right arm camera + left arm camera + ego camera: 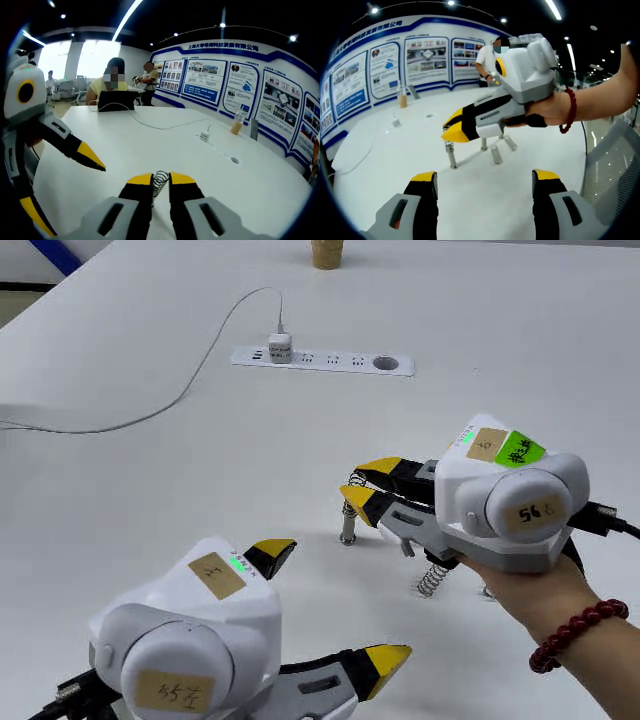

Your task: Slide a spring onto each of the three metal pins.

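My right gripper point(362, 482) is held over the leftmost metal pin point(348, 528), shut on a spring point(160, 184) that shows between its yellow tips. In the left gripper view the spring point(449, 146) sits around the top of that pin point(452, 161). A second bare pin point(407, 548) stands just right of it, and a spring-covered pin point(432, 578) leans beneath the right gripper's body. My left gripper point(330, 605) hovers at the near edge of the table, open, nothing between its fingers point(424, 180).
A white power strip point(325, 361) with a plugged charger point(279, 348) and a long cable lies farther back on the white table point(150, 480). A paper cup point(327, 252) stands at the far edge. People sit at the table's far end.
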